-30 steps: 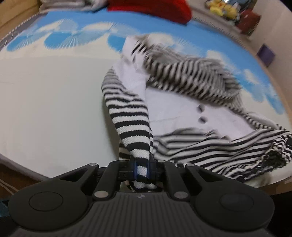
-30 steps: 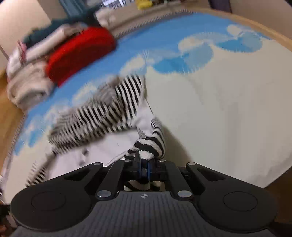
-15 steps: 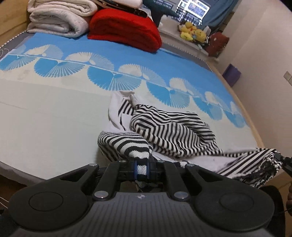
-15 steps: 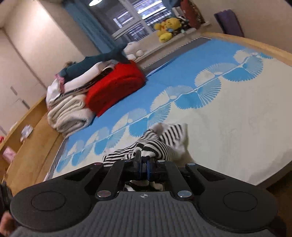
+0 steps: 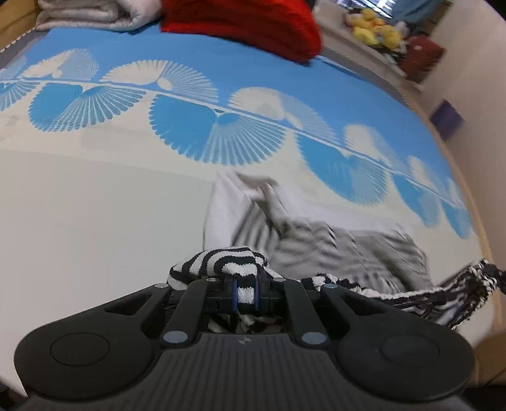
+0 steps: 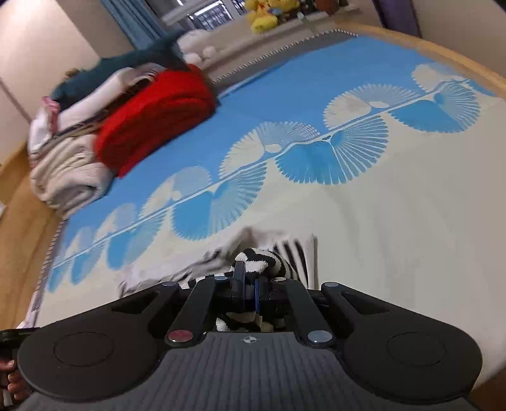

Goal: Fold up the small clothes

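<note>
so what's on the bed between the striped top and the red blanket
Nothing: only bare bedspread, cream then blue with fan prints, runs from the striped top to the red blanket. The left wrist view shows it.

Two matching handheld grippers, left [image 5: 244, 292] and right [image 6: 249, 292], each a matte black body fanning into a pair of rounded lobes with a shallow circular dimple pressed in. Ribbed dark grey panel down the middle carrying a small pale emblem, angled black link bars pinned with round silvery screw heads, one on the right gripper showing reddish. Short black fingers edged in thin blue strips at the tips; fingertips of a hand [image 6: 12, 384] just visible at the lower left corner of the right wrist view.
</note>
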A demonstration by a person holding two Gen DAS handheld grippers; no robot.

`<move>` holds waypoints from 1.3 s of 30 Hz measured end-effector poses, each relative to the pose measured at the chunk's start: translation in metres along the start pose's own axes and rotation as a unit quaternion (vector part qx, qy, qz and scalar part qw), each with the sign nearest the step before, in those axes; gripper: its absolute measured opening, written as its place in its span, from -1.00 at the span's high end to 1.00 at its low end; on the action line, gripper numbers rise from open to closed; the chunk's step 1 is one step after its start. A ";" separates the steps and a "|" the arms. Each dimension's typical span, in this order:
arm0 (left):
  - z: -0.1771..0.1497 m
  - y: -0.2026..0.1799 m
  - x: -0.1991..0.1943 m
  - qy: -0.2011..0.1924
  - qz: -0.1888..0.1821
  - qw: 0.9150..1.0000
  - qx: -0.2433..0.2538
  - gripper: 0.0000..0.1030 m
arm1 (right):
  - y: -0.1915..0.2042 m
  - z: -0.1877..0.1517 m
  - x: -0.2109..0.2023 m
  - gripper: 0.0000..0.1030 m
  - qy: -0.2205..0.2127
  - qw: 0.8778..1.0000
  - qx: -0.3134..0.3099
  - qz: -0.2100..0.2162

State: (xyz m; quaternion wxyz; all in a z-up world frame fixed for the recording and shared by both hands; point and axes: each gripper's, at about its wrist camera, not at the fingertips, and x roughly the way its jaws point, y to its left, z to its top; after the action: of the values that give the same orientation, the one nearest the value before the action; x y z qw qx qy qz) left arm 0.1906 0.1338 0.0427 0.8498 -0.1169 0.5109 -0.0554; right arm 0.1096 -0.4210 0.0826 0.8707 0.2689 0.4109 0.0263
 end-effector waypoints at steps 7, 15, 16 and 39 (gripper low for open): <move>0.029 0.025 0.052 0.039 -0.035 0.995 -0.082 0.37 | -0.030 0.010 0.109 0.67 0.049 0.992 0.089 -0.077; 0.026 0.030 0.013 -0.035 -0.051 0.995 -0.075 -0.06 | -0.036 0.027 0.067 0.07 -0.030 0.993 0.101 -0.057; 0.025 0.030 0.009 -0.040 -0.055 0.995 -0.076 -0.06 | -0.041 0.026 0.064 0.07 -0.035 0.992 0.105 -0.060; 0.013 -0.028 0.041 -0.062 0.030 0.997 0.037 0.66 | 0.007 -0.009 0.122 0.79 0.076 0.997 0.000 -0.029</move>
State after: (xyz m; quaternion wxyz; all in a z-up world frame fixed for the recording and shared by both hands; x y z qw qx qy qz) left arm 0.2218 0.0998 0.0209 0.8850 -0.0732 0.4579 -0.0419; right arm 0.1848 -0.3785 -0.0049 0.8372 0.2540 0.4837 0.0217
